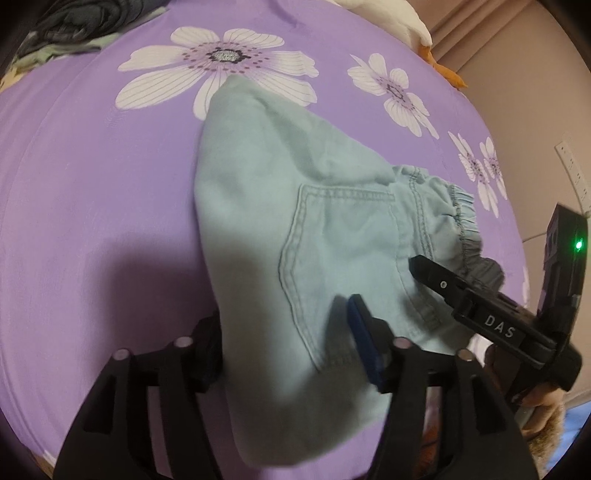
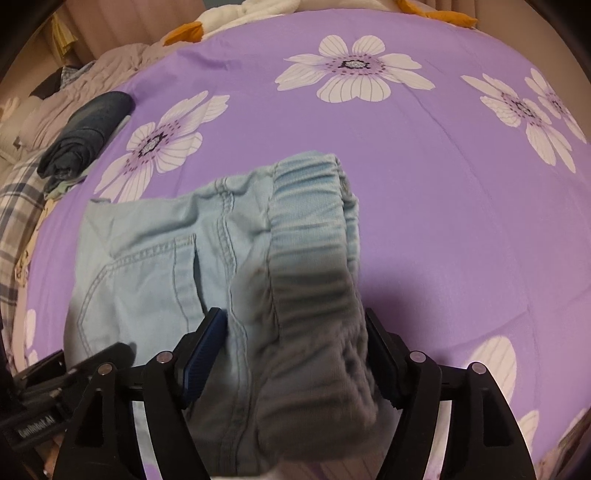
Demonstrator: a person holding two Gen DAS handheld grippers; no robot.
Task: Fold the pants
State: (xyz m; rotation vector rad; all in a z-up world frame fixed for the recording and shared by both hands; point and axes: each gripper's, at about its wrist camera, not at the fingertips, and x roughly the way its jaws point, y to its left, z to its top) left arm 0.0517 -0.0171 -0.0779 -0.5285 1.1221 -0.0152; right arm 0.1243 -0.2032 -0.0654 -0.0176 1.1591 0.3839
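Note:
Light blue denim pants (image 1: 280, 206) lie folded on the purple flowered bedsheet (image 1: 92, 184), back pocket facing up. My left gripper (image 1: 284, 332) has its jaws apart with the near edge of the pants between them. My right gripper (image 2: 295, 332) has its jaws apart around the bunched elastic waistband (image 2: 310, 229). The right gripper also shows in the left wrist view (image 1: 480, 306), its finger resting over the waistband end. The pants (image 2: 155, 266) spread left in the right wrist view.
A rolled dark denim garment (image 2: 85, 136) lies at the far left of the bed, also in the left wrist view (image 1: 77, 22). A plaid cloth (image 2: 18, 206) and rumpled bedding (image 2: 74, 96) sit beyond it. A white and orange plush (image 2: 229, 18) lies at the bed's far edge.

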